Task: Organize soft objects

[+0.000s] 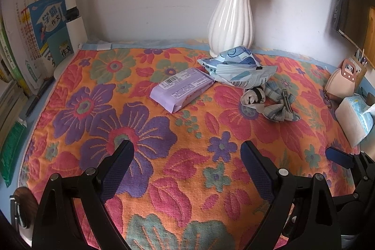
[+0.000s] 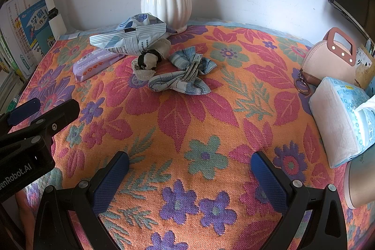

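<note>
A purple wipes pack (image 1: 181,91) (image 2: 96,63) lies on the floral cloth (image 1: 187,179) beside a crumpled blue-and-white soft pack (image 1: 236,70) (image 2: 131,39). Right of them sit a beige scrunchie with a black band (image 1: 253,97) (image 2: 147,62) and a blue plaid bow clip (image 1: 279,104) (image 2: 185,76), touching each other. My left gripper (image 1: 187,147) is open over bare cloth, well short of the purple pack. My right gripper (image 2: 189,157) is also open with nothing between its fingers, short of the bow clip.
A white vase (image 1: 232,15) with blue flowers stands against the back wall behind the packs. Books (image 1: 35,39) lean at the left edge. At the right edge stand a pink purse (image 2: 328,62) and a tissue pack (image 2: 339,123).
</note>
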Tool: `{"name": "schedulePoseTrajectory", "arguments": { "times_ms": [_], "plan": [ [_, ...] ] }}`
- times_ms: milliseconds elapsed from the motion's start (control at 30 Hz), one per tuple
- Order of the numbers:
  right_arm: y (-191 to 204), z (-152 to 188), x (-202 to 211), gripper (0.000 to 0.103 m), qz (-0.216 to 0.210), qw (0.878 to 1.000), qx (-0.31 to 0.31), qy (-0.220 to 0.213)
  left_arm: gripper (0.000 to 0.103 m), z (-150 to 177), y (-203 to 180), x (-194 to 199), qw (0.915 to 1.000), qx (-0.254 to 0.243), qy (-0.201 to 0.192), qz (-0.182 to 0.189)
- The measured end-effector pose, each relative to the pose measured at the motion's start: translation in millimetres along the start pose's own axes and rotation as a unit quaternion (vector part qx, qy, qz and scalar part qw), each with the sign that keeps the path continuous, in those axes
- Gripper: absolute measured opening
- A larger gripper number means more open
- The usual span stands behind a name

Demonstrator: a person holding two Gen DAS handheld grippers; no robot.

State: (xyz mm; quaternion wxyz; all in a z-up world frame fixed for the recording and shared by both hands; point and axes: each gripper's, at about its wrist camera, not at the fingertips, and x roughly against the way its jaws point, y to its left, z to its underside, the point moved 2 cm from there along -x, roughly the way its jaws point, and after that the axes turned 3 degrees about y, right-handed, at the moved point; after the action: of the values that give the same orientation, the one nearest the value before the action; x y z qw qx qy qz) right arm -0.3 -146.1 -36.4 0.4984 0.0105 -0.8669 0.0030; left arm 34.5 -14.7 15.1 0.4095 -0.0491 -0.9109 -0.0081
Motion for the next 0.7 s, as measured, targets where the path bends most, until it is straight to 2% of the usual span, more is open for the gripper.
{"name": "schedulePoseTrajectory", "arguments": {
  "times_ms": [200, 267, 367, 500, 567, 700],
  "plan": [
    [-0.3, -0.4, 0.3, 0.103, 0.0, 1.0, 0.0, 0.0, 0.092, 0.5, 0.3, 2.3, 1.0, 0.001, -0.003, -0.003],
    [-0.3, -0.6, 0.4, 0.103, 0.0, 1.0, 0.0, 0.0, 0.092, -0.6, 4.7, 4.3, 0.9999, 0.012, -0.001, 0.009],
    [-0.1, -0.6, 0.3, 0.103, 0.0, 1.0, -0.001, 0.0, 0.092, -7.7, 17.0, 6.4, 0.999, 0.026, 0.025, 0.026],
    [0.1, -0.9, 0.3, 0.103, 0.0, 1.0, -0.001, 0.0, 0.092, -33.3, 20.4, -4.6, 0.9968, -0.02, 0.077, -0.002],
    [0.0, -0.9, 0.4, 0.103, 0.0, 1.0, -0.001, 0.0, 0.092, -49.4, 16.5, -17.1, 0.9959, -0.048, 0.076, -0.01],
    [0.6, -1.0, 0.2, 0.103, 0.002, 1.0, 0.0, 0.0, 0.092, -66.0, 13.1, -49.6, 0.9942, -0.069, 0.079, -0.026]
  ]
}}
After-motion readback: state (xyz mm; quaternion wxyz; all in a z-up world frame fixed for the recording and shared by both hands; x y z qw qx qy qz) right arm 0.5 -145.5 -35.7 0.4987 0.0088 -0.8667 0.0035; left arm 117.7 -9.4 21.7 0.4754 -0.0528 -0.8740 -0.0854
